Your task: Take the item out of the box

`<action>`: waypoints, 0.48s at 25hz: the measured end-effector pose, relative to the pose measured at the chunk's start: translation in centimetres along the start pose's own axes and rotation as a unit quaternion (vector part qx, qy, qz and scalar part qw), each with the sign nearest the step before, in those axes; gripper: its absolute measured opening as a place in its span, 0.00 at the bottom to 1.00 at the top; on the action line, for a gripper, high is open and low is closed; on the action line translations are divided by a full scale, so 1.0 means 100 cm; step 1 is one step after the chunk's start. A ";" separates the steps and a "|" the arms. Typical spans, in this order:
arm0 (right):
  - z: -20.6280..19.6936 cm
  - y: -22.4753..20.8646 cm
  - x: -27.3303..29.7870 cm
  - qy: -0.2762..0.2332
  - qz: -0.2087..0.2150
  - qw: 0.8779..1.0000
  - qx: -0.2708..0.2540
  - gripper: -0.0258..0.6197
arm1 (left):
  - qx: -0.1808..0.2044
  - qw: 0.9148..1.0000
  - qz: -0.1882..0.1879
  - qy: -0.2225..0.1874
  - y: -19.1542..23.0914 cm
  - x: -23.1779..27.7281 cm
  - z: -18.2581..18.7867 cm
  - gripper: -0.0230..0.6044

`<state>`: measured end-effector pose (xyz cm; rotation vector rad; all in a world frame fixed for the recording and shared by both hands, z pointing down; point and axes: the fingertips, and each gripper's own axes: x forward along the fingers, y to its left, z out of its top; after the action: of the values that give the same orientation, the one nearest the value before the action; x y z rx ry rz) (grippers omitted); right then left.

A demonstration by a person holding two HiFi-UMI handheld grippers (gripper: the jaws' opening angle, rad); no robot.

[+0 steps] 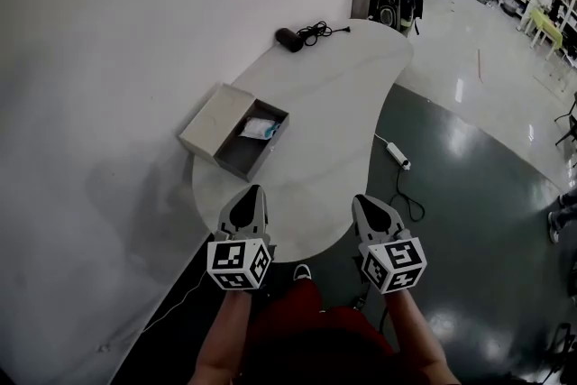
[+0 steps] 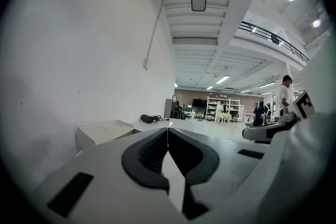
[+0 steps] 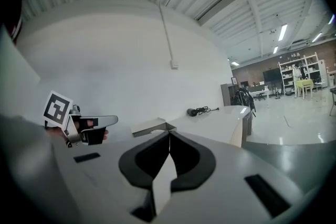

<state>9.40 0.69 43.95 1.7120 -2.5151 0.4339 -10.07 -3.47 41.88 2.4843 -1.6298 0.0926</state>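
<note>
Trouble from this position starts with the jaws: the left gripper (image 1: 255,191) and the right gripper (image 1: 361,199) are both pressed together at the tips with nothing between them, as each gripper view shows plainly. Both hang over the near edge of the curved white table (image 1: 352,95), well apart from the flat grey cardboard box (image 1: 209,117).

The item, a small white and teal packet (image 1: 260,129), lies in the box's dark open compartment, toward its far end.

If I reach in without spreading a pair of jaws first, I'd judge the closed tips would just shove the packet against the compartment wall, or push the whole box. The box looks light and sits near the table's wall-side edge, so a nudge could slide it off or skew it.

The packet also looks thin and flat. Pads coming in too level may skid over it or pinch the cardboard rim instead, so I would steady the box with the other gripper.
</note>
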 end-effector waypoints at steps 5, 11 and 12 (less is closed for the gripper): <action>0.014 -0.002 0.047 0.007 0.007 1.000 -0.001 0.06 | 0.004 1.000 -0.003 0.008 0.022 0.038 0.010 0.07; 0.026 -0.001 0.089 0.012 0.008 1.000 -0.007 0.06 | 0.012 1.000 -0.006 0.008 0.048 0.071 0.019 0.07; 0.027 -0.002 0.095 0.012 0.008 1.000 -0.007 0.06 | 0.012 1.000 -0.007 0.007 0.052 0.076 0.020 0.07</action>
<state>6.24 -8.60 43.45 1.6721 -2.5101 0.4346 -11.88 -12.72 41.57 2.5055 -1.6156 0.1284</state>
